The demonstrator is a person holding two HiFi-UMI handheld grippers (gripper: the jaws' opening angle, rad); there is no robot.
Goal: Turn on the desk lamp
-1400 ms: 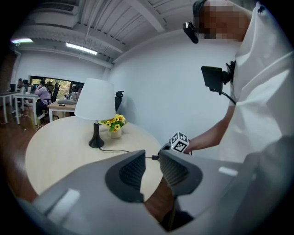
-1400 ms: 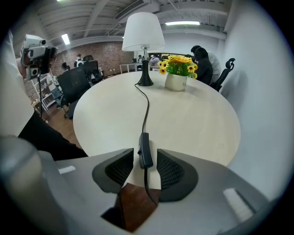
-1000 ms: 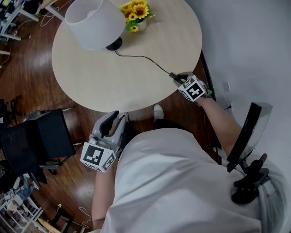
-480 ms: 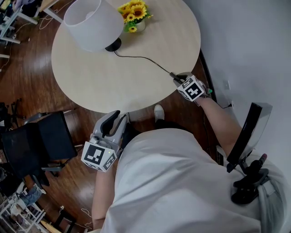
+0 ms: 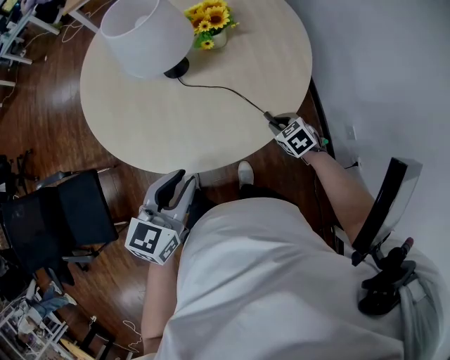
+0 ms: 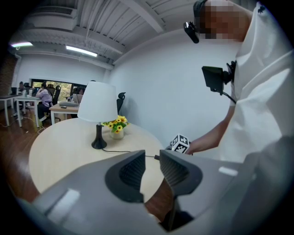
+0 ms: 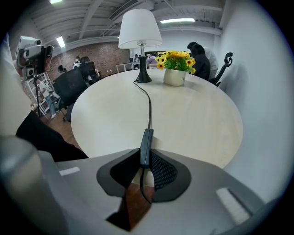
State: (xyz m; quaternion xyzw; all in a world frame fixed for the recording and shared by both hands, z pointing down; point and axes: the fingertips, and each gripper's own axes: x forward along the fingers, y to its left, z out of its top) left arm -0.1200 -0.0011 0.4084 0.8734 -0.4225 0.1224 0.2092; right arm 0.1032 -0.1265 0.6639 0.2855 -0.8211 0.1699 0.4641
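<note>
**Q:** From the head view, how do things lie?

**A:** The round pale wood-grain desk carries the desk lamp with its smooth white tapered shade and black disc base at the far left edge. A bunch of yellow sunflowers in a small white pot sits just beside it. A thin black cord runs from the base across the top to the near right edge, where my right gripper meets it. My left gripper hangs off the near edge, over the dark glossy plank floor.

**Q:** And the left gripper view?

**A:** My grey jaws, ribbed on their inner faces, stand a narrow gap apart with nothing between them. The lamp stands across the desk beyond them.

**Q:** The right gripper view?

**A:** My jaws are closed on the slim black oblong inline switch. Its rounded plastic body is pinched between the ribbed faces at the desk's near edge. The cord leads from it in a gentle curve to the lamp's slender black stem at the far edge, with the sunflowers to the right of it.
</note>
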